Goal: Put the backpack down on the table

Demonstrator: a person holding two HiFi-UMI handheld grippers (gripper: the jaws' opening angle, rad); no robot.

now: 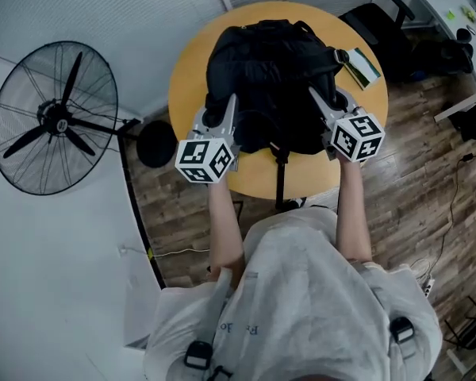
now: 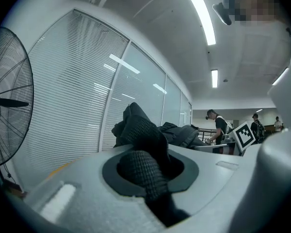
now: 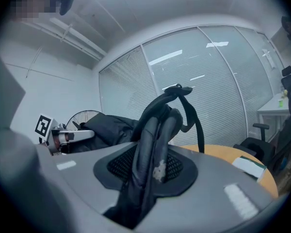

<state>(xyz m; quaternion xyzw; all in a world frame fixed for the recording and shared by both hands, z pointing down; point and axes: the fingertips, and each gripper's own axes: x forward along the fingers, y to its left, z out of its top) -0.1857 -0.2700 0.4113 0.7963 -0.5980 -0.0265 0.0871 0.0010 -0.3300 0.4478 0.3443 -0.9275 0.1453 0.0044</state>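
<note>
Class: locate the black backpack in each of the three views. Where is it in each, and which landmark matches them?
Head view: backpack top centre, over the round table.
Left gripper view: backpack at centre, its fabric clamped between the jaws.
Right gripper view: backpack at centre and left, its strap clamped between the jaws.
Shared landmark: the standing fan, at left in every view.

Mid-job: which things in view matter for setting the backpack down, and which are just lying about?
In the job:
- backpack, clamped by the left gripper and the right gripper
- table

Lying about:
- fan
- booklet on the table's far right edge
- chair behind the table
</note>
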